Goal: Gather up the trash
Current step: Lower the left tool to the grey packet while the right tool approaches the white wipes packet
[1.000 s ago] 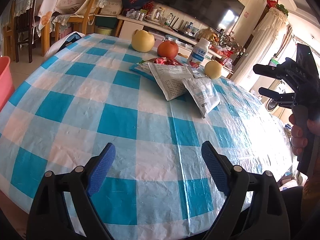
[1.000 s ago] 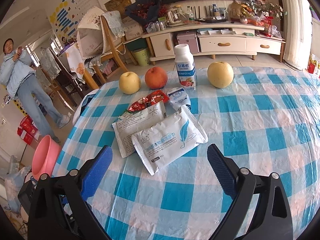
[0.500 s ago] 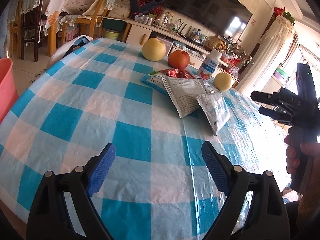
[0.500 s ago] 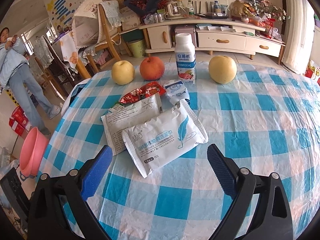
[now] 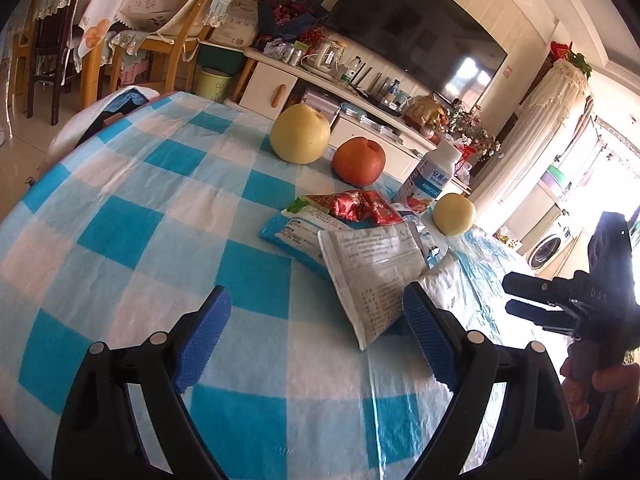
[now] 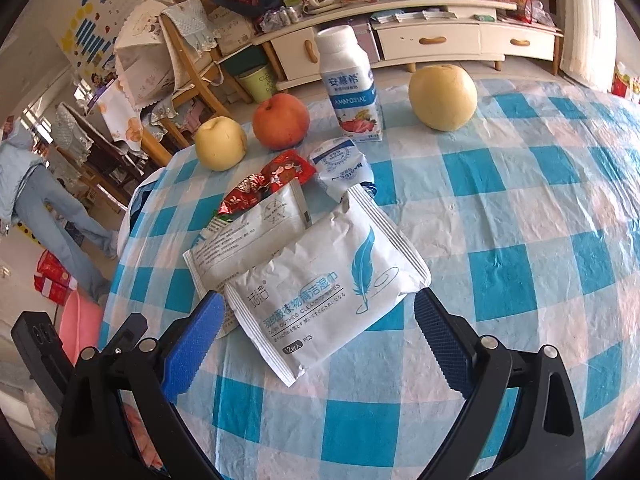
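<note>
- Blue-padded jaws of the right gripper (image 6: 316, 340) stand wide apart with nothing clamped, and the near end of the wet-wipe pack (image 6: 328, 280) lies between the tips on the checked tablecloth (image 6: 520, 240).
- Blue-padded jaws of the left gripper (image 5: 316, 340) are likewise spread and empty above the cloth, with the grey sachet (image 5: 372, 276) just ahead of its right finger.
- Wet-wipe pack: white, flat, its long axis running diagonally from the near left to the far right in the right wrist view, printed face up.
- Grey sachet (image 6: 248, 236) lies just left of the pack and partly under it, roughly parallel.
- Beyond the pack lie a red wrapper (image 6: 268, 184) and a small crumpled white pouch (image 6: 340, 168).
- Farther beyond stand a yogurt bottle (image 6: 352, 88), upright, a red apple (image 6: 282, 120) and two yellow pears (image 6: 220, 142) (image 6: 444, 96).
</note>
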The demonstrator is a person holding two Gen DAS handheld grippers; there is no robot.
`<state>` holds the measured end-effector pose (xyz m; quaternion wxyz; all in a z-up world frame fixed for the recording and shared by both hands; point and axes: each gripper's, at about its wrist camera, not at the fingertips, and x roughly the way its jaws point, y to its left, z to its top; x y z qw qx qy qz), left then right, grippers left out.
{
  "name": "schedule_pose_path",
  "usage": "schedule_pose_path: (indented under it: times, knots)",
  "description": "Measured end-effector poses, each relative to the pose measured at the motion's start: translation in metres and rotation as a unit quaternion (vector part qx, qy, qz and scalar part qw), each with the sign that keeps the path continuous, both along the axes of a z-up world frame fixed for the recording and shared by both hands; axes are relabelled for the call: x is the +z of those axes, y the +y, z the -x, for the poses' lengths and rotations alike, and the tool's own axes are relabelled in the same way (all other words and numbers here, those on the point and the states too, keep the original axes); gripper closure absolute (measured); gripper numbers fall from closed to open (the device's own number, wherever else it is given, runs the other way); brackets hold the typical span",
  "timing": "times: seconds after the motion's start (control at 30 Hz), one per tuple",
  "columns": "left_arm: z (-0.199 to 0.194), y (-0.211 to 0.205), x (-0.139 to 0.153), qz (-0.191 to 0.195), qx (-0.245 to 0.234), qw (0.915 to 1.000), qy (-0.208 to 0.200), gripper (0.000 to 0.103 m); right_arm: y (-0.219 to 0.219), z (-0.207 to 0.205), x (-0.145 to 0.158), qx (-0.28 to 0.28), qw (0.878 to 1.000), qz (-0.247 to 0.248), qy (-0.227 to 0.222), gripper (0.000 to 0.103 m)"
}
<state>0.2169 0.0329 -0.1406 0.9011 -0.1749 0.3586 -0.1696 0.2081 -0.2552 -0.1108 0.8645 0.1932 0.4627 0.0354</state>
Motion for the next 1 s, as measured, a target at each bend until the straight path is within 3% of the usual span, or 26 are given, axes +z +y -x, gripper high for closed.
schedule_pose_path:
  times: [0.07,0.17,0.3,0.53,0.8,0.93,1.0]
  knots:
    - [-0.015,-0.009,-0.003,0.005,-0.001,1.0,-0.003,0.015,-0.005,-0.002,-0.006,-0.009,1.0,-0.008,0.009,0.01]
    - [-0.036,-0.015,-0.011,0.026,0.009,0.9996,0.007,0.015,-0.008,-0.005,-0.017,-0.011,0.998,-0.045,0.03,0.026]
    - [-0.05,-0.023,-0.021,0.054,0.0,0.9984,0.02,0.015,-0.006,-0.008,-0.026,-0.009,0.996,-0.074,0.047,0.027]
    - [-0.04,-0.053,-0.016,0.059,-0.073,0.9954,0.022,0.015,-0.017,-0.018,-0.038,-0.032,0.996,-0.06,0.06,0.027]
    - [-0.022,-0.091,-0.029,0.1,-0.161,0.9792,0.071,0.015,-0.029,-0.021,-0.033,-0.042,0.998,-0.029,0.048,0.026]
    - [-0.001,-0.128,-0.031,0.085,-0.236,0.9652,0.073,0.015,-0.026,-0.026,-0.026,-0.023,0.999,0.033,0.027,0.019]
    - [0.005,-0.133,-0.026,0.073,-0.245,0.9649,0.06,0.015,-0.023,-0.028,-0.022,-0.009,0.997,0.075,0.013,0.014]
